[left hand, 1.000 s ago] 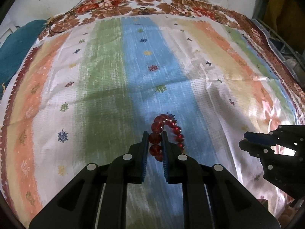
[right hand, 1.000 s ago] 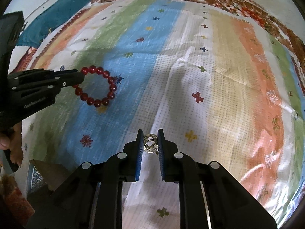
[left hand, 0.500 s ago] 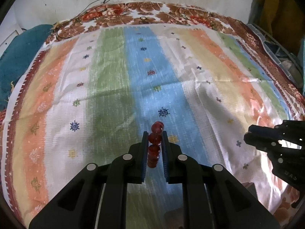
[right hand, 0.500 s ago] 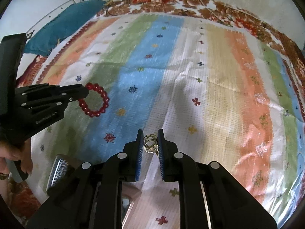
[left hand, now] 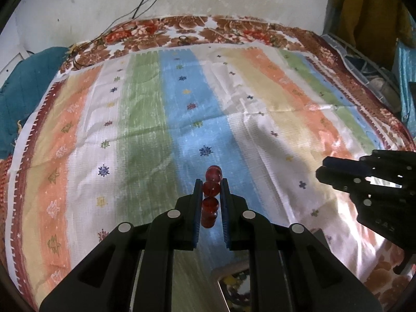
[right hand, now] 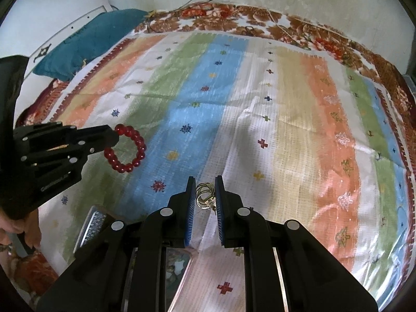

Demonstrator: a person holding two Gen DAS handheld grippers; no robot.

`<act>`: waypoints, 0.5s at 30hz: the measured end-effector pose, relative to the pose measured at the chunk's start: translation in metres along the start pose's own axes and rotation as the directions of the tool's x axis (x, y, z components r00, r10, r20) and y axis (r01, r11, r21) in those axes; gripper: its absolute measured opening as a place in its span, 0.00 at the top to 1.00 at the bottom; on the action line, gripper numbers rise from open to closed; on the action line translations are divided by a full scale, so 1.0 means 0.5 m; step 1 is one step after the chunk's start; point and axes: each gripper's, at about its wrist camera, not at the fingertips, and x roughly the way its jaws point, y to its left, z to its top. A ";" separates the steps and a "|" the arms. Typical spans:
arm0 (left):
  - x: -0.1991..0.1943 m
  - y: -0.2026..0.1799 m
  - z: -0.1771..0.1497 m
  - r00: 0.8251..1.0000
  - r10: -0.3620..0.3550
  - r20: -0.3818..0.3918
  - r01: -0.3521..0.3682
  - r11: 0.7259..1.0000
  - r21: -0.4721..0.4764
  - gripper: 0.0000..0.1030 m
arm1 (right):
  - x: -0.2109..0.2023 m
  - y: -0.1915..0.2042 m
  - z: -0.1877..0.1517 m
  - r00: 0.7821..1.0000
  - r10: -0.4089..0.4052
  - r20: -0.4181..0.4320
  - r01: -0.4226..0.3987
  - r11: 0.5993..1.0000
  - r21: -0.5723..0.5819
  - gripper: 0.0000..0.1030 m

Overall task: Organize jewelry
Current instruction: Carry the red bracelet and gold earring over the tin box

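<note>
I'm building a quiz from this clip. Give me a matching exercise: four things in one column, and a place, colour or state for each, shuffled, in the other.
Things:
1. red bead bracelet
2. small metal rings
3. teal cushion
4. striped cloth

Descriptions:
A. lies at the far left edge by the wall
B. gripped in the left gripper, hanging as a loop
C. spread flat under both grippers
D. pinched in the right gripper

Pairs: 1-B, 2-D, 3-A, 4-C
</note>
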 end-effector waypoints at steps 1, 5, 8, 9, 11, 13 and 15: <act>-0.010 -0.003 -0.003 1.000 -0.005 0.007 0.005 1.000 -0.001 0.88 | -0.007 0.003 -0.002 1.000 0.001 0.007 -0.001 1.000 0.000 0.85; -0.049 -0.013 -0.016 0.999 -0.022 0.038 0.022 1.000 -0.006 0.88 | -0.032 0.017 -0.012 1.000 0.008 0.028 -0.008 1.000 -0.002 0.85; -0.074 -0.016 -0.027 0.998 -0.021 0.057 0.022 1.000 -0.010 0.88 | -0.042 0.025 -0.019 0.999 0.015 0.034 -0.015 1.000 0.005 0.85; -0.079 -0.015 -0.031 0.998 -0.027 0.060 0.028 1.000 -0.014 0.88 | -0.046 0.030 -0.021 0.999 0.018 0.038 -0.019 1.000 0.007 0.85; -0.090 -0.012 -0.041 0.997 -0.035 0.063 0.037 0.999 -0.025 0.88 | -0.055 0.037 -0.025 0.999 0.022 0.046 -0.022 1.000 0.005 0.85; -0.098 -0.008 -0.048 0.997 -0.040 0.066 0.042 0.998 -0.037 0.88 | -0.064 0.044 -0.032 0.998 0.028 0.053 -0.028 1.000 0.004 0.85; -0.108 -0.006 -0.059 0.997 -0.042 0.071 0.045 0.998 -0.046 0.88 | -0.070 0.051 -0.038 0.998 0.037 0.056 -0.037 0.999 0.003 0.85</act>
